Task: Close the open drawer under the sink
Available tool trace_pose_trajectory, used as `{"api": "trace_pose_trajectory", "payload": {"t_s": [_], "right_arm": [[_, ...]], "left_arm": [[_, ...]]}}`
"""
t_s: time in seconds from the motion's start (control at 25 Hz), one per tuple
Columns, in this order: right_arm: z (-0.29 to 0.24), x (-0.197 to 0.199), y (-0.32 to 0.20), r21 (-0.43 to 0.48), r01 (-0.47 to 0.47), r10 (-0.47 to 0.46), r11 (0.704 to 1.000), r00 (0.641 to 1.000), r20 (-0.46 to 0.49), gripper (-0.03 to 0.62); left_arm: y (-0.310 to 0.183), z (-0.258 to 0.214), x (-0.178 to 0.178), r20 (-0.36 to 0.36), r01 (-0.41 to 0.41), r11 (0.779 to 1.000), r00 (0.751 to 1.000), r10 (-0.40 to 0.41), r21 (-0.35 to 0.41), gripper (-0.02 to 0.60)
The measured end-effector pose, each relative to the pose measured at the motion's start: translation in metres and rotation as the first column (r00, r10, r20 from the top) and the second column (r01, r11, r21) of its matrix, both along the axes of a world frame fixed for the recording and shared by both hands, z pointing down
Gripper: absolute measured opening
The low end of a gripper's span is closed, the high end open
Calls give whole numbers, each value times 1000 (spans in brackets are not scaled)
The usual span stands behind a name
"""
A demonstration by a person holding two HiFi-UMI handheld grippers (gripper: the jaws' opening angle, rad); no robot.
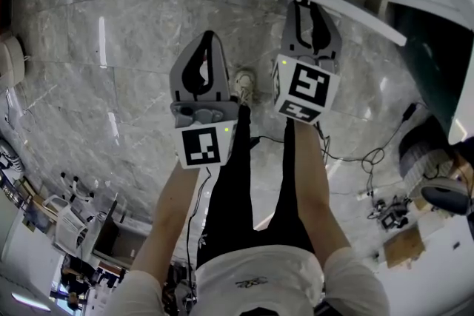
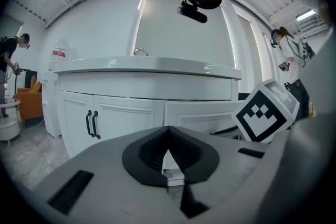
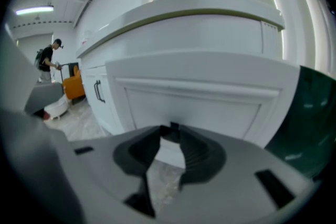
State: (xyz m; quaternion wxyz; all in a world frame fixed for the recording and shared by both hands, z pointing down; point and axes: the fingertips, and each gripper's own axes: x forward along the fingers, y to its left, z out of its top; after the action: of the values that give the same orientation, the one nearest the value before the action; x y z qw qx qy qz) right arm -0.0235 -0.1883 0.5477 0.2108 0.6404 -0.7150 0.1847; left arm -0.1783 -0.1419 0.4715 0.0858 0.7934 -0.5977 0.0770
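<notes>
Left gripper (image 2: 168, 136) hangs short of the white cabinet (image 2: 126, 118), fingertips pressed together on nothing, so it looks idle. Right gripper (image 3: 169, 136) leads, jaws spread and empty, tips near the open drawer (image 3: 194, 97) jutting out below the sink counter (image 3: 184, 13) — probably lined up to push its front panel in.

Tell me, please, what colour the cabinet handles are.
Black, against white doors; the handles show best in the left gripper view.

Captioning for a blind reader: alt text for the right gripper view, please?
The right gripper, jaws apart and empty, faces a white panelled drawer front standing out beneath the countertop. A person stands far off at left.
</notes>
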Motion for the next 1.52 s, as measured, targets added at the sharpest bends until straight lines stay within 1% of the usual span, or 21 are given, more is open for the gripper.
{"api": "trace_pose_trajectory", "payload": {"t_s": [0.16,0.36,0.68,0.84,1.04,1.28,1.52], "right_arm": [[1,5,-14,3,-3,3,1000,1000,0,135],[0,9,-29,25,7,-7,1000,1000,-15,135],[1,18,-48,35,4,-3,999,1000,-14,136],[0,19,-52,39,10,-9,999,1000,-14,135],[1,22,-56,41,16,-16,999,1000,-11,135],[-3,21,-62,46,24,-23,999,1000,-8,135],[-4,22,-70,53,27,-27,998,1000,-3,135]], "left_arm": [[-6,-1,2,4,-1,1000,1000,1,6,20],[-13,-3,-1,-8,33,999,999,-33,11,20],[-14,1,3,-5,48,999,999,-48,7,20],[-12,0,11,16,18,1000,1000,-18,14,20],[-13,-2,17,21,13,1000,1000,-14,20,20],[-16,-9,26,39,-27,999,999,25,40,20],[-17,-11,30,40,-26,999,999,24,46,20]]}}
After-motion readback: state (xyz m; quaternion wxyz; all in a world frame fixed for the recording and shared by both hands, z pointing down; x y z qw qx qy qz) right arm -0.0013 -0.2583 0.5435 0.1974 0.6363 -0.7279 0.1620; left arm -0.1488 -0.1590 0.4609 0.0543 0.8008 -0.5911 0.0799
